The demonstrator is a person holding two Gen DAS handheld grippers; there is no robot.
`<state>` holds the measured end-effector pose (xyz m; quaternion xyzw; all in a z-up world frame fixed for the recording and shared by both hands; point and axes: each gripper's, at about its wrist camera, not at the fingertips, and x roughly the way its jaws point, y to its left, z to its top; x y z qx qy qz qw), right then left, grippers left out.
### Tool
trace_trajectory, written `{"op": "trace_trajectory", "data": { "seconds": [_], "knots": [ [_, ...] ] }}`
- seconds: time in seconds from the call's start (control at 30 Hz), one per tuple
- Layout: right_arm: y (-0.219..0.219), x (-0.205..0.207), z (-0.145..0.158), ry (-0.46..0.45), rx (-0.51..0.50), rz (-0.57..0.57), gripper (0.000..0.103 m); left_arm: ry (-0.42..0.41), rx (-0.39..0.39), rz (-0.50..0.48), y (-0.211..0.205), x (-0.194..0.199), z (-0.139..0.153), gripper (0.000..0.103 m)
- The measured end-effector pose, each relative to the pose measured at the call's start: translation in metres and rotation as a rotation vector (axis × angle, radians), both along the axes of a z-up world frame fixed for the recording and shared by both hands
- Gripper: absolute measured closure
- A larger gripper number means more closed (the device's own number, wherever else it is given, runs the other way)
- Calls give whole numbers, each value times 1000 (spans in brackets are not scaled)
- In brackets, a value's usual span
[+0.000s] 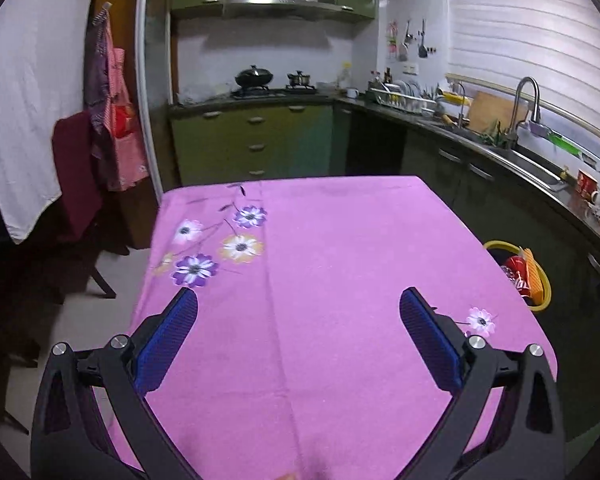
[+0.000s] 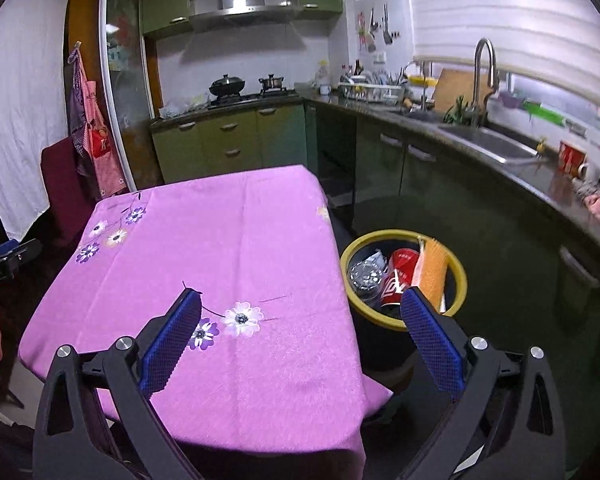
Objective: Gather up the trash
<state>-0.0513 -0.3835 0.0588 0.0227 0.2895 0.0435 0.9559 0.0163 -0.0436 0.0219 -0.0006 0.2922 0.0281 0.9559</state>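
Observation:
A yellow-rimmed black trash bin [image 2: 462, 280] stands on the floor right of the table. In it lie a red cup [image 2: 396, 276], an orange wrapper [image 2: 432, 270] and a crumpled silver piece [image 2: 366, 274]. The bin also shows in the left wrist view [image 1: 546, 280]. The table has a pink flowered cloth [image 1: 320, 260], also in the right wrist view [image 2: 220, 240]. My left gripper [image 1: 298, 300] is open and empty above the cloth. My right gripper [image 2: 300, 304] is open and empty above the table's right front corner, its right finger in front of the bin.
A green kitchen counter with sink [image 2: 488, 144] and tap runs along the right. A red mug [image 2: 570, 156] stands on it. A stove with pots [image 1: 256, 80] is at the back. A dark red chair [image 1: 76, 184] and hanging cloths are at the left.

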Motion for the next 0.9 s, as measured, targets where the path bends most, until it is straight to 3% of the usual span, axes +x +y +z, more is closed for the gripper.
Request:
{"op": "trace_trajectory", "data": {
  "seconds": [0.27, 0.9],
  "knots": [
    [15, -36, 25, -86, -16, 20, 5, -73, 10, 2, 4, -31, 19, 6],
    [10, -60, 31, -118, 0, 18, 5, -103, 42, -10, -1, -57, 28, 6]
  ]
}}
